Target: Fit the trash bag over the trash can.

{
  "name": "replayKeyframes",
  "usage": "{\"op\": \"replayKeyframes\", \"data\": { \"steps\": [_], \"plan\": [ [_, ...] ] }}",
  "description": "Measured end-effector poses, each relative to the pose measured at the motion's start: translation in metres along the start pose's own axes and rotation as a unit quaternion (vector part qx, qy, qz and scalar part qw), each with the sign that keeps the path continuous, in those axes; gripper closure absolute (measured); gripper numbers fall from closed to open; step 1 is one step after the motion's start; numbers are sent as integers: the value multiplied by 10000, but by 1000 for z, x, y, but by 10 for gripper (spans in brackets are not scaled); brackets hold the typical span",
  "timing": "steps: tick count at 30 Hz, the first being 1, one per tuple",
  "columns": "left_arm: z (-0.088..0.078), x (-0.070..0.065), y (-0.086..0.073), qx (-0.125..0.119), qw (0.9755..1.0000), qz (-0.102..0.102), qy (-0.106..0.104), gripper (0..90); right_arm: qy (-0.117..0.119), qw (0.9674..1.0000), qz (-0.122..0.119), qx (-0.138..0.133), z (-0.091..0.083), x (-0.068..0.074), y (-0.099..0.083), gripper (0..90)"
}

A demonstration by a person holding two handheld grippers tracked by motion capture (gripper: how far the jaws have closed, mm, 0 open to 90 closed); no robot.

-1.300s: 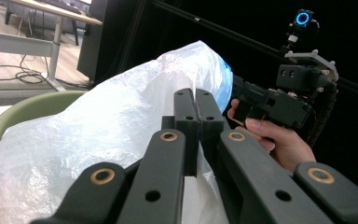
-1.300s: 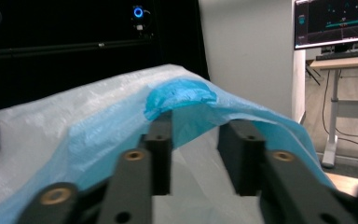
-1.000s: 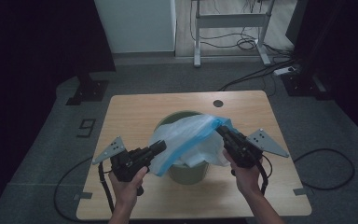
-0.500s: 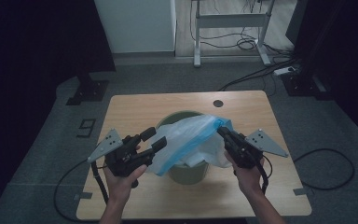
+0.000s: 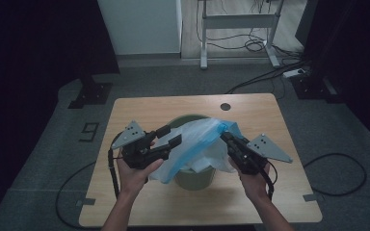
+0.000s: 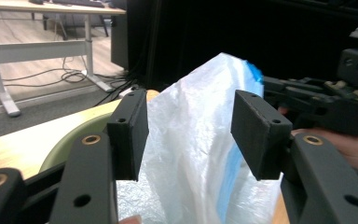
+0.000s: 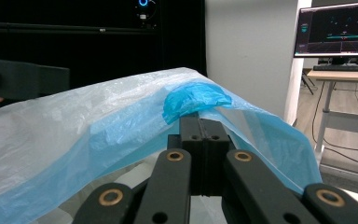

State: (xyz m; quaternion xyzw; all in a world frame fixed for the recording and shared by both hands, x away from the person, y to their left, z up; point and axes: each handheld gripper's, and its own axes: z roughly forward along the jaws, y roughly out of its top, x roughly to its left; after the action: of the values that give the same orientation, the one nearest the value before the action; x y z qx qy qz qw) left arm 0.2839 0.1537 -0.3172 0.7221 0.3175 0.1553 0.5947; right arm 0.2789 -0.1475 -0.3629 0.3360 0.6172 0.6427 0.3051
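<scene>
A white and blue plastic bag point(image 5: 197, 139) lies draped over a green bin point(image 5: 192, 179) in the middle of the wooden table point(image 5: 139, 110). My right gripper point(image 5: 225, 136) is shut on the bag's blue edge point(image 7: 193, 100) at the right, holding it up. My left gripper point(image 5: 169, 136) hovers at the bag's left side. Its jaws have just opened and stand apart. In the left gripper view the bag point(image 6: 196, 140) shows through the gap of my left gripper point(image 6: 189, 135), beyond the pads, which do not press on it. The bin's rim point(image 6: 70, 144) shows below.
A round cable hole point(image 5: 226, 106) sits near the table's far edge. Behind the table are a white desk frame point(image 5: 236, 21), floor cables point(image 5: 270, 77) and a black stand base point(image 5: 89, 94). A lit monitor point(image 7: 338, 28) shows in the right gripper view.
My left gripper let go of the bag, opened its jaws, and rose a little to the left. The right gripper stayed still, holding the bag.
</scene>
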Motion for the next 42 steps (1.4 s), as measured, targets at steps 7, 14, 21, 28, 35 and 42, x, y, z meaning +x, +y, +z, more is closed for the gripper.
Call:
{"op": "replayKeyframes", "data": {
  "steps": [7, 14, 21, 28, 35, 42],
  "plan": [
    [11, -2, -4, 89, 9999, 134, -20, 687, 5, 10000, -28, 19, 1, 1, -1, 894],
    [12, -3, -3, -76, 9996, 249, 87, 900, 37, 10000, -25, 43, 1, 1, -3, 894],
    [10, 11, -3, -439, 9989, -155, 24, 900, 43, 10000, 48, 71, -2, -4, -9, 894],
    [7, 32, -6, -742, 9956, -572, 79, 900, 15, 9999, 68, 142, -6, -11, -13, 894],
    [-3, 48, -9, -1019, 9909, -865, 137, 900, -35, 9998, 110, 173, -21, -25, -17, 894],
    [-23, 53, -19, -1192, 9880, -958, 197, 900, -18, 9998, 159, 143, -43, -36, -17, 894]
  ]
}}
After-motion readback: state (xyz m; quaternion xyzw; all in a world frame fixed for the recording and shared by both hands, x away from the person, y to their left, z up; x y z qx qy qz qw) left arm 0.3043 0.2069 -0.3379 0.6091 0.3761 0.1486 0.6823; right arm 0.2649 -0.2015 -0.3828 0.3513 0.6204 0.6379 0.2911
